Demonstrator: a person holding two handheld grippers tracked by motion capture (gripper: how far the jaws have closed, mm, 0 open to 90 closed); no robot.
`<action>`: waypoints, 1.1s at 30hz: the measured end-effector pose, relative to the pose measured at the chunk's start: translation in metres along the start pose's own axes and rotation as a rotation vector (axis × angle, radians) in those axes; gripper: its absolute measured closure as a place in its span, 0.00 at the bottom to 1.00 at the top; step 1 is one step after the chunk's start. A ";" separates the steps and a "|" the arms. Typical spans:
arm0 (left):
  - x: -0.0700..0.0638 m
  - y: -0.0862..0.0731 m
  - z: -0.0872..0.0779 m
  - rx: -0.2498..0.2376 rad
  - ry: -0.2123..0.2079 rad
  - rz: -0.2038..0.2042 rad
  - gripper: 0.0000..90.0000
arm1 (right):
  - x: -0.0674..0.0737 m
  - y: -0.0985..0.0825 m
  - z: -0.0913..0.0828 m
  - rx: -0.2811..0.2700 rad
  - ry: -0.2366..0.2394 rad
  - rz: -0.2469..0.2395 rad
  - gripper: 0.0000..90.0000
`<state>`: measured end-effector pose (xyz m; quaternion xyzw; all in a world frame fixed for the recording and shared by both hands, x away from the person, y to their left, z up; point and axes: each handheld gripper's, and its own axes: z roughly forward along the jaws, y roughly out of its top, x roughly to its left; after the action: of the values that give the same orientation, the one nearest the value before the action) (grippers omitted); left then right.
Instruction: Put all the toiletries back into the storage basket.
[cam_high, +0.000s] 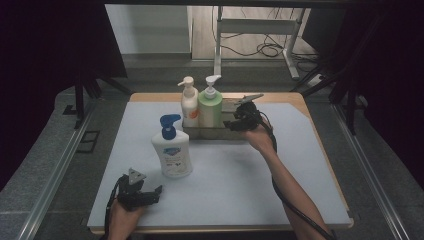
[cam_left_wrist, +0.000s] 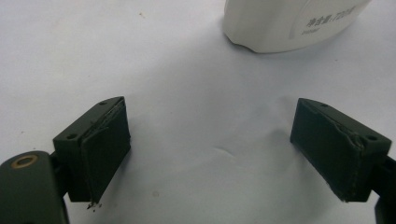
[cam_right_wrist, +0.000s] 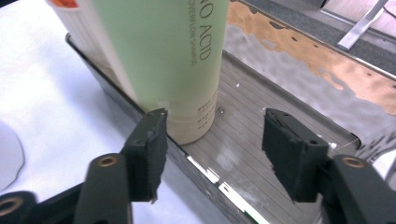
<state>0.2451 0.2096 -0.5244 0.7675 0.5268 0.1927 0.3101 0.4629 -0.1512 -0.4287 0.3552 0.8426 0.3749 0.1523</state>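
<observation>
- Green pump bottle (cam_high: 210, 106): upright in metal tray (cam_high: 207, 133), 12 o'clock on surface (cam_high: 240, 175); lettering "ACID", "SHAMPOO"
- Right hand-held gripper (cam_right_wrist: 212, 154): jaws apart, bottle just released, judged
- Left hand-held gripper (cam_left_wrist: 210, 149): jaws apart, empty
- White bottle (cam_high: 172, 150): likely next, needs grasp

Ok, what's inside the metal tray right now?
The metal tray holds two pump bottles standing side by side at its left end: a white bottle and a green bottle. The tray's right part is partly covered by the right gripper, so what's there can't be told.
</observation>
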 end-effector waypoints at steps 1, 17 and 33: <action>0.000 0.000 0.000 0.000 0.000 0.000 0.13 | 0.000 -0.001 -0.003 -0.006 0.002 -0.005 0.41; -0.001 0.000 0.000 -0.006 0.007 -0.014 0.15 | 0.014 -0.017 -0.037 -0.023 0.012 -0.041 0.23; -0.001 0.000 0.000 -0.003 0.009 -0.012 0.14 | 0.026 -0.041 -0.072 -0.056 0.015 -0.071 0.16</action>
<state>0.2450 0.2083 -0.5243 0.7631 0.5326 0.1951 0.3099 0.3877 -0.1896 -0.4105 0.3177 0.8450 0.3956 0.1691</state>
